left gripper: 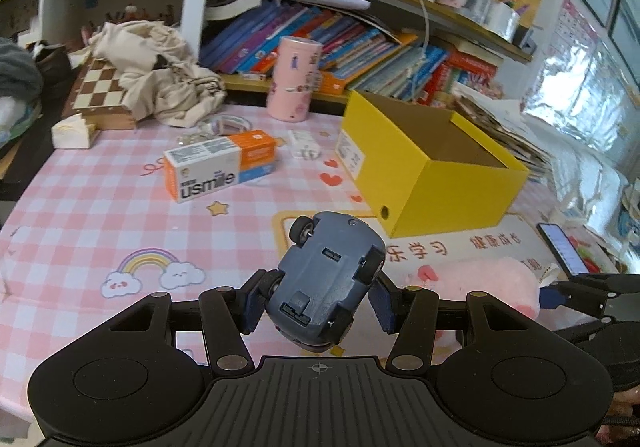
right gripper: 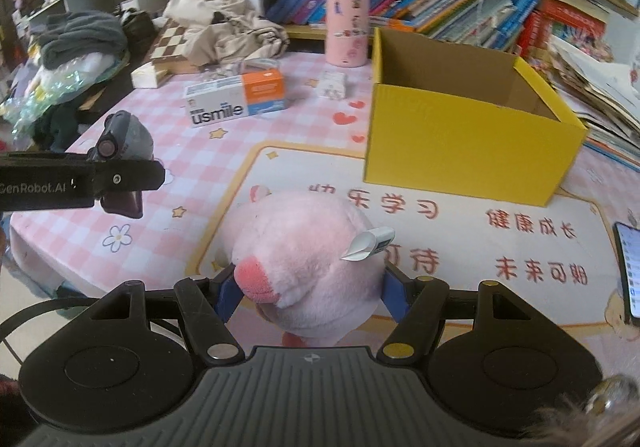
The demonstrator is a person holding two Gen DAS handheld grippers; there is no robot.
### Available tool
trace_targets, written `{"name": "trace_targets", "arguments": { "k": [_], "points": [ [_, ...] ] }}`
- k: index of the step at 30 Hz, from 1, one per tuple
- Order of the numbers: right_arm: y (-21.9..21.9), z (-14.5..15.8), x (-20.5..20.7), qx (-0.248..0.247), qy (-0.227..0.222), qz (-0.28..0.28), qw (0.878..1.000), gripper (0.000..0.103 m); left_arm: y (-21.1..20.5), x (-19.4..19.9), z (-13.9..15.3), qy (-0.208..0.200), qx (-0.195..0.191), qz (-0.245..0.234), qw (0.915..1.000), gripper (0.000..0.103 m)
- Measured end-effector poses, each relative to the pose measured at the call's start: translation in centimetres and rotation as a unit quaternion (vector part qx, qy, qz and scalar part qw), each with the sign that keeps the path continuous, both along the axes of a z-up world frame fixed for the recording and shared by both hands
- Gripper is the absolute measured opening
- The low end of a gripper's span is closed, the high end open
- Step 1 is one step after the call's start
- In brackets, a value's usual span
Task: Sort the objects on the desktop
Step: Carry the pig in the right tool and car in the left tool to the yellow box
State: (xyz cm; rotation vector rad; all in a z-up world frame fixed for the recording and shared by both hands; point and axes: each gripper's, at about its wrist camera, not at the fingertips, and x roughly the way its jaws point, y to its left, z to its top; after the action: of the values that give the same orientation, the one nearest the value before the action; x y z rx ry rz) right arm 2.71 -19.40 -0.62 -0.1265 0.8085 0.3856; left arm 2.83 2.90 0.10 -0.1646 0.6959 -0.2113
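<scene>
Left gripper [left gripper: 318, 301]: blue pads pinch a grey-blue toy car [left gripper: 326, 279], underside up with wheels showing, lifted clear of the pink checked tablecloth [left gripper: 100, 215]. In the right wrist view the car appears at 9 o'clock, off the cloth.

Right gripper [right gripper: 310, 297]: fingers close around a pink plush toy [right gripper: 304, 247] with a white sewn tag at its 3 o'clock side. Cannot tell whether the plush rests on the printed mat or is already raised.

Middle ground: open yellow cardboard box [right gripper: 460, 143] at 1 o'clock from both grippers; its inside looks bare as far as visible. Smartphone [right gripper: 630, 267] at 3 o'clock, by the mat's edge.

Farther: usmile carton [left gripper: 220, 167] at 11 o'clock, small white packet [left gripper: 304, 143], pink cylindrical tin [left gripper: 294, 79] at 12 o'clock; chessboard box under crumpled cloth; bookshelves behind.

Judgement: both items are gripped, transport step in hand. Next calls for carrying each above the box rim, one at a time to avoid gripper collision, then releasing inside.
</scene>
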Motion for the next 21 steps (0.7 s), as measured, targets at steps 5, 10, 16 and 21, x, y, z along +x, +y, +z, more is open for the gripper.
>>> {"name": "trace_targets", "arguments": {
  "k": [5, 10, 16, 21],
  "points": [
    [-1.6, 0.1, -0.3, 0.009, 0.006, -0.029, 1.0, 0.067, -0.9, -0.1, 0.1, -0.001, 0.003, -0.017, 0.9998, 0.052],
    [-2.6, 0.3, -0.7, 0.016, 0.009, -0.05, 0.999, 0.067, -1.6, -0.4, 0.2, -0.001, 0.004, -0.028, 0.9996, 0.052],
    [-3.1, 0.5, -1.2, 0.012, 0.005, -0.056, 0.998, 0.067, -2.2, -0.4, 0.4, -0.005, 0.003, -0.037, 0.9993, 0.052],
    [-4.3, 0.8, -1.6, 0.011, -0.001, -0.077, 0.997, 0.067, -3.4, -0.1, 0.5, -0.009, 0.003, -0.057, 0.9984, 0.052]
  ]
}}
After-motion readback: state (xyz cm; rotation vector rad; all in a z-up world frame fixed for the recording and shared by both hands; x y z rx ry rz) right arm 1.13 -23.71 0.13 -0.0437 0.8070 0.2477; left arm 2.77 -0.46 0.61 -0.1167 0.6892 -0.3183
